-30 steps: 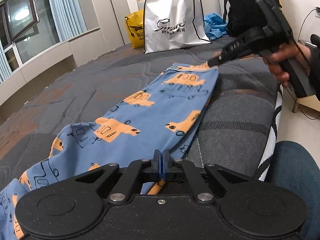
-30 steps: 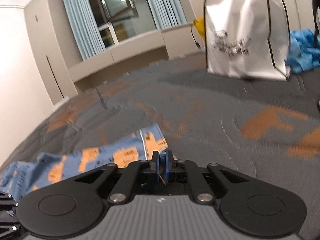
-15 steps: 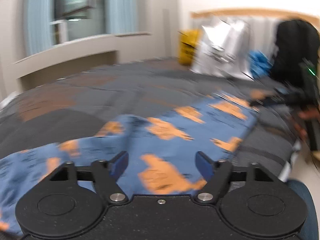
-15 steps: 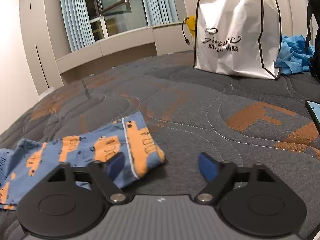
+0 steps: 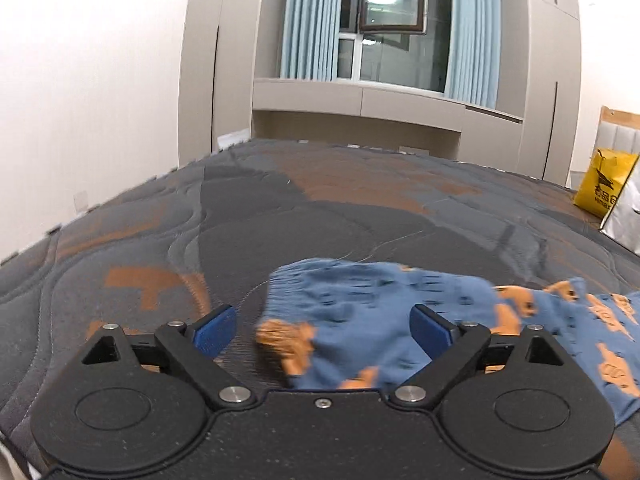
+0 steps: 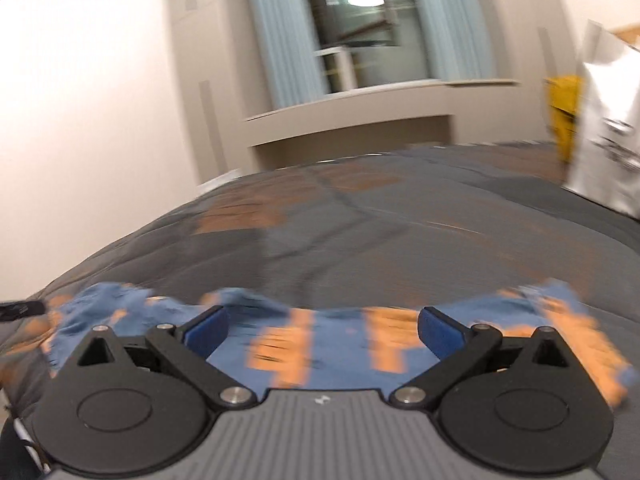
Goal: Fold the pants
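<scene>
Left wrist view: with both the left gripper (image 5: pixel 323 326) and right gripper (image 6: pixel 322 328) spread wide and empty, best to pinch the pants (image 5: pixel 360 312) at one end's corners and lift evenly across the bed (image 5: pixel 280 208).

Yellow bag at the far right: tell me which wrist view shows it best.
The left wrist view. The yellow bag is sharp there, its black print visible, only its right side cut off by a white bag. The right wrist view shows it only as a motion-blurred yellow patch, partly hidden behind the white bag.
</scene>
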Demonstrator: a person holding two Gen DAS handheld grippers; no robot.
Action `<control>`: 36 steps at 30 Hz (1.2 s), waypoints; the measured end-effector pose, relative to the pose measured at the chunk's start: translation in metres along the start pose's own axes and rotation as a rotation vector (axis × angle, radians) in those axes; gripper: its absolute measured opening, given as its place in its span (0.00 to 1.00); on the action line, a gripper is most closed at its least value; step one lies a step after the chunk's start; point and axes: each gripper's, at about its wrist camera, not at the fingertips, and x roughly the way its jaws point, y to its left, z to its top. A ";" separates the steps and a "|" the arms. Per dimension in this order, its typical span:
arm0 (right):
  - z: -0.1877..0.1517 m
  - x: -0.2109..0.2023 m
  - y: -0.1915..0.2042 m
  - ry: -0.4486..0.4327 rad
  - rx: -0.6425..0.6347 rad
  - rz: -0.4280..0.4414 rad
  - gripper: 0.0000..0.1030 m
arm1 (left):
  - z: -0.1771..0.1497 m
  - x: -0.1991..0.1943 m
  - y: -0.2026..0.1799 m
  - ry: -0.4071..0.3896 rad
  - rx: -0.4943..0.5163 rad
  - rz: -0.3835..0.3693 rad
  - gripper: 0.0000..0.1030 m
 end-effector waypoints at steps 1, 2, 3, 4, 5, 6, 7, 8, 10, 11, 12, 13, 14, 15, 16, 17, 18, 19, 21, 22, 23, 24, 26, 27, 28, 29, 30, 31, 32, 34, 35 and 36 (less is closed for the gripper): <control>0.002 0.006 0.010 0.001 -0.018 0.016 1.00 | 0.000 0.006 0.008 0.010 -0.010 -0.015 0.89; 0.003 0.013 0.024 0.005 -0.041 0.035 1.00 | 0.000 0.013 0.016 0.019 -0.021 -0.035 0.88; 0.003 0.020 0.036 0.011 -0.056 0.047 1.00 | -0.001 0.020 0.023 0.029 -0.035 -0.057 0.88; 0.003 0.025 0.046 0.016 -0.066 0.053 1.00 | 0.000 0.026 0.028 0.038 -0.045 -0.076 0.88; 0.002 0.031 0.058 0.024 -0.075 0.060 1.00 | 0.000 0.033 0.033 0.046 -0.053 -0.094 0.88; 0.000 0.036 0.070 0.034 -0.081 0.063 1.00 | -0.001 0.040 0.038 0.053 -0.062 -0.109 0.88; -0.002 0.040 0.079 0.045 -0.084 0.066 1.00 | -0.004 0.044 0.044 0.057 -0.069 -0.123 0.88; -0.003 0.045 0.087 0.058 -0.084 0.068 1.00 | -0.007 0.049 0.047 0.063 -0.076 -0.143 0.87; -0.005 0.053 0.101 0.080 -0.090 0.071 1.00 | -0.010 0.057 0.051 0.095 -0.099 -0.190 0.84; -0.006 0.056 0.108 0.093 -0.095 0.067 1.00 | -0.009 0.063 0.054 0.123 -0.121 -0.218 0.83; -0.008 0.059 0.113 0.104 -0.097 0.061 1.00 | -0.009 0.067 0.057 0.142 -0.139 -0.235 0.83; -0.008 0.063 0.120 0.119 -0.097 0.055 1.00 | -0.011 0.070 0.059 0.150 -0.152 -0.245 0.83; -0.008 0.066 0.125 0.128 -0.097 0.053 1.00 | -0.010 0.071 0.060 0.156 -0.166 -0.259 0.83; -0.009 0.069 0.131 0.134 -0.099 0.052 1.00 | -0.009 0.073 0.062 0.162 -0.174 -0.279 0.79; -0.009 0.071 0.136 0.135 -0.100 0.053 1.00 | -0.008 0.075 0.063 0.171 -0.181 -0.298 0.75; -0.010 0.072 0.139 0.134 -0.100 0.054 1.00 | -0.008 0.078 0.065 0.186 -0.192 -0.309 0.68; -0.009 0.073 0.142 0.132 -0.101 0.056 1.00 | -0.008 0.080 0.067 0.193 -0.203 -0.303 0.62; -0.009 0.073 0.145 0.128 -0.101 0.059 1.00 | -0.008 0.081 0.070 0.196 -0.213 -0.297 0.58; -0.009 0.073 0.150 0.119 -0.098 0.064 1.00 | -0.007 0.083 0.075 0.204 -0.241 -0.283 0.43; -0.009 0.073 0.152 0.116 -0.096 0.069 1.00 | -0.007 0.082 0.078 0.205 -0.268 -0.276 0.37; -0.010 0.073 0.153 0.115 -0.095 0.072 1.00 | -0.008 0.083 0.081 0.205 -0.296 -0.270 0.28; -0.010 0.073 0.154 0.115 -0.096 0.074 1.00 | -0.008 0.083 0.083 0.205 -0.319 -0.271 0.21; -0.012 0.072 0.155 0.108 -0.103 0.071 1.00 | -0.005 0.077 0.081 0.189 -0.332 -0.248 0.18; -0.012 0.071 0.155 0.104 -0.105 0.068 1.00 | -0.004 0.071 0.079 0.173 -0.319 -0.233 0.17; -0.014 0.070 0.155 0.100 -0.106 0.066 1.00 | -0.001 0.063 0.073 0.140 -0.295 -0.213 0.17; -0.014 0.069 0.154 0.096 -0.105 0.066 1.00 | 0.003 0.052 0.066 0.101 -0.268 -0.202 0.16; -0.015 0.069 0.153 0.093 -0.103 0.069 1.00 | 0.007 0.041 0.061 0.063 -0.240 -0.194 0.16; -0.016 0.068 0.151 0.090 -0.101 0.071 1.00 | 0.012 0.028 0.055 0.021 -0.214 -0.185 0.16; -0.017 0.067 0.149 0.088 -0.098 0.073 1.00 | 0.016 0.015 0.052 -0.014 -0.193 -0.178 0.16; -0.017 0.066 0.147 0.088 -0.092 0.076 1.00 | 0.022 -0.011 0.047 -0.063 -0.152 -0.144 0.16; -0.018 0.066 0.145 0.088 -0.089 0.082 1.00 | 0.023 -0.019 0.047 -0.067 -0.139 -0.124 0.16; -0.018 0.066 0.143 0.089 -0.086 0.088 1.00 | 0.021 -0.023 0.048 -0.057 -0.134 -0.103 0.16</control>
